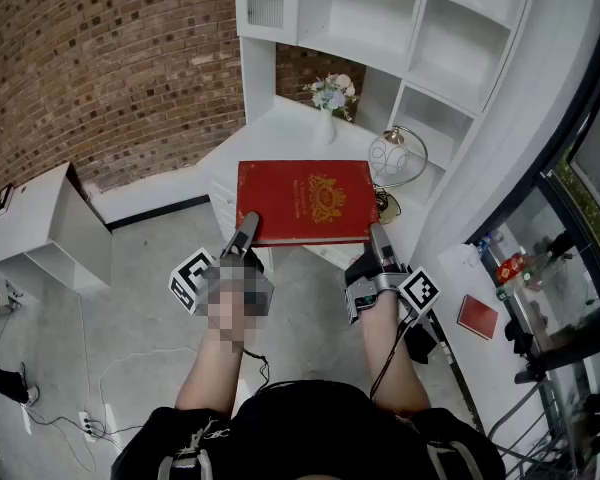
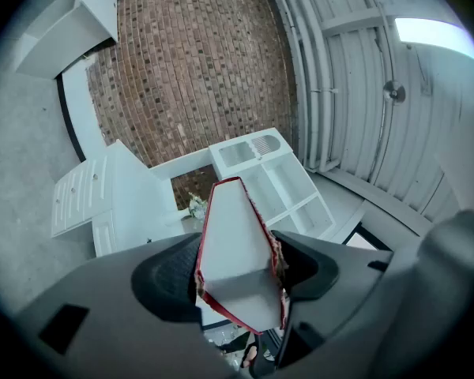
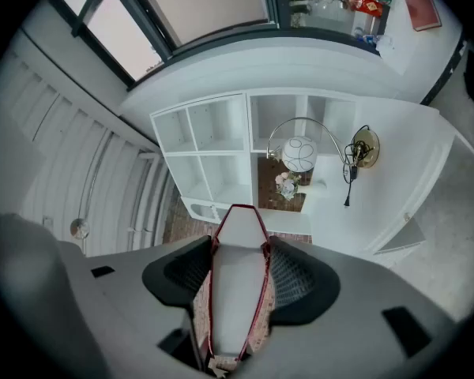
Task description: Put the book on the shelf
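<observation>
A large red book (image 1: 307, 202) with a gold crest on its cover is held flat in front of the white desk (image 1: 280, 133). My left gripper (image 1: 245, 232) is shut on the book's near left corner. My right gripper (image 1: 380, 244) is shut on its near right corner. In the left gripper view the white page edge of the book (image 2: 235, 243) fills the gap between the pads of the left gripper (image 2: 238, 268). The right gripper view shows the same book (image 3: 238, 279) clamped in the right gripper (image 3: 237, 268). The white shelf unit (image 1: 425, 38) with open compartments rises behind the desk.
On the desk stand a vase of flowers (image 1: 330, 96) and a globe lamp (image 1: 398, 156). A white cabinet (image 1: 50, 230) lies at the left on the grey floor, near the brick wall (image 1: 110, 58). A small red book (image 1: 477, 316) lies on a surface at the right.
</observation>
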Demonstrator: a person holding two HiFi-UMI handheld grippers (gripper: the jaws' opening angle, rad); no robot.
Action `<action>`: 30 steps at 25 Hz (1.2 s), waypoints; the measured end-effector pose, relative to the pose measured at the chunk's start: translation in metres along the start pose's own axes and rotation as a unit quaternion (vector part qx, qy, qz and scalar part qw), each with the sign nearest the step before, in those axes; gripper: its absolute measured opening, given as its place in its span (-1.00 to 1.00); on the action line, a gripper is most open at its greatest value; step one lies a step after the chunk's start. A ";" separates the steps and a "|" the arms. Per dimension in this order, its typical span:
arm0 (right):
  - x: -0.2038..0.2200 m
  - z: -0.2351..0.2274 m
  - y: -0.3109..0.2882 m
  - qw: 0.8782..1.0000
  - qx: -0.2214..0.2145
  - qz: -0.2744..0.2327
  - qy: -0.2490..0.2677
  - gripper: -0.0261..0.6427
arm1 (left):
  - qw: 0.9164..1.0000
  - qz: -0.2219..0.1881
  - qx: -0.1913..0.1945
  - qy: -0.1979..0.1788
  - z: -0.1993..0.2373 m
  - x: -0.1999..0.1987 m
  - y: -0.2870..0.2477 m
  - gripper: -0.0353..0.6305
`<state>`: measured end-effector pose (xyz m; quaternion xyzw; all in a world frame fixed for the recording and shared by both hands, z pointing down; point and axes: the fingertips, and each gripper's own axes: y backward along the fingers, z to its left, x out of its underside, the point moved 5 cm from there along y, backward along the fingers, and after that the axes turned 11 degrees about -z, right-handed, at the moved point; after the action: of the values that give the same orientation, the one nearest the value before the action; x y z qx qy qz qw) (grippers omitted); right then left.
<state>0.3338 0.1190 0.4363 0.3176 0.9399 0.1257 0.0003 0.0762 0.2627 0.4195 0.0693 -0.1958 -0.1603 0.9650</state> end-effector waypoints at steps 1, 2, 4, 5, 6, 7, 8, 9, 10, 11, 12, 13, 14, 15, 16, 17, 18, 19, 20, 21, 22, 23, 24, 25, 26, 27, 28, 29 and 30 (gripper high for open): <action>0.000 0.000 0.000 1.000 0.000 0.001 0.000 -0.19 | 1.000 0.001 -0.002 0.002 0.001 0.001 0.001 -0.06; 0.000 0.000 0.001 1.000 0.000 0.001 0.001 -0.19 | 1.000 0.001 -0.003 0.003 0.002 0.002 0.002 -0.06; 0.002 -0.001 0.000 1.000 0.004 0.003 0.004 -0.19 | 1.000 0.002 -0.007 0.006 0.005 0.001 0.003 -0.06; 0.003 -0.002 -0.001 1.000 0.007 0.003 0.006 -0.19 | 1.000 0.003 -0.008 0.008 0.007 0.000 0.003 -0.06; 0.005 -0.003 -0.002 1.000 0.011 0.003 0.008 -0.18 | 1.000 0.003 -0.010 0.009 0.009 -0.002 0.002 -0.06; 0.007 -0.003 -0.003 1.000 0.013 0.003 0.008 -0.18 | 1.000 0.004 -0.011 0.010 0.010 -0.005 0.002 -0.06; 0.009 -0.002 -0.004 1.000 0.014 0.003 0.008 -0.18 | 1.000 0.005 -0.012 0.011 0.011 -0.007 0.002 -0.06; 0.012 -0.002 -0.005 1.000 0.015 0.002 0.009 -0.18 | 1.000 0.005 -0.012 0.012 0.011 -0.009 0.002 -0.06; 0.014 -0.001 -0.005 1.000 0.016 0.002 0.012 -0.18 | 1.000 0.006 -0.013 0.013 0.012 -0.011 0.003 -0.06; 0.016 -0.001 -0.005 1.000 0.018 0.002 0.016 -0.18 | 1.000 0.006 -0.013 0.014 0.013 -0.013 0.004 -0.06; 0.019 0.000 -0.005 1.000 0.018 0.001 0.019 -0.18 | 1.000 0.006 -0.013 0.016 0.014 -0.016 0.005 -0.06; 0.022 0.001 -0.004 1.000 0.017 0.001 0.022 -0.18 | 1.000 0.006 -0.013 0.018 0.016 -0.018 0.007 -0.06; 0.025 0.003 -0.004 1.000 0.014 0.001 0.024 -0.18 | 1.000 0.007 -0.012 0.020 0.017 -0.020 0.009 -0.06; 0.028 0.004 -0.002 1.000 0.011 0.001 0.025 -0.18 | 1.000 0.007 -0.011 0.021 0.018 -0.022 0.012 -0.06; 0.031 0.006 -0.001 1.000 0.009 0.001 0.025 -0.18 | 1.000 0.008 -0.010 0.021 0.018 -0.024 0.014 -0.06; 0.034 0.007 0.001 1.000 0.008 0.001 0.026 -0.18 | 1.000 0.008 -0.008 0.021 0.019 -0.027 0.017 -0.06; 0.038 0.008 0.003 1.000 0.007 0.000 0.027 -0.18 | 1.000 0.008 -0.007 0.021 0.019 -0.030 0.020 -0.06; 0.042 0.008 0.004 1.000 0.006 0.000 0.027 -0.18 | 1.000 0.009 -0.004 0.021 0.020 -0.033 0.022 -0.06; 0.045 0.008 0.005 1.000 0.004 -0.001 0.028 -0.18 | 1.000 0.009 -0.002 0.020 0.021 -0.036 0.024 -0.06; 0.048 0.008 0.006 1.000 0.004 -0.002 0.027 -0.18 | 1.000 0.008 -0.001 0.020 0.022 -0.038 0.025 -0.06; 0.050 0.008 0.006 1.000 0.004 -0.002 0.026 -0.18 | 1.000 0.008 -0.001 0.020 0.023 -0.039 0.025 -0.06; 0.052 0.006 0.006 1.000 0.006 -0.002 0.025 -0.18 | 1.000 0.009 -0.002 0.020 0.025 -0.040 0.025 -0.06; 0.052 0.004 0.006 1.000 0.008 -0.002 0.025 -0.18 | 1.000 0.010 -0.004 0.020 0.027 -0.039 0.025 -0.06; 0.051 0.002 0.007 1.000 0.009 -0.002 0.025 -0.18 | 1.000 0.012 -0.005 0.020 0.028 -0.038 0.026 -0.06; 0.050 0.000 0.007 1.000 0.009 -0.003 0.024 -0.18 | 1.000 0.013 -0.007 0.020 0.030 -0.036 0.026 -0.06; 0.049 -0.002 0.006 1.000 0.009 -0.003 0.024 -0.18 | 1.000 0.013 -0.007 0.019 0.031 -0.034 0.026 -0.06; 0.048 -0.004 0.005 1.000 0.008 -0.003 0.023 -0.18 | 1.000 0.012 -0.007 0.017 0.032 -0.033 0.025 -0.05; 0.047 -0.007 0.003 1.000 0.006 -0.002 0.023 -0.18 | 1.000 0.011 -0.006 0.014 0.033 -0.034 0.024 -0.05; 0.048 -0.009 -0.001 1.000 0.003 -0.001 0.021 -0.18 | 1.000 0.009 -0.006 0.012 0.035 -0.035 0.022 -0.05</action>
<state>0.2944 0.1452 0.4484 0.3137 0.9405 0.1291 -0.0205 0.0385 0.2924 0.4430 0.0639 -0.1837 -0.1515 0.9691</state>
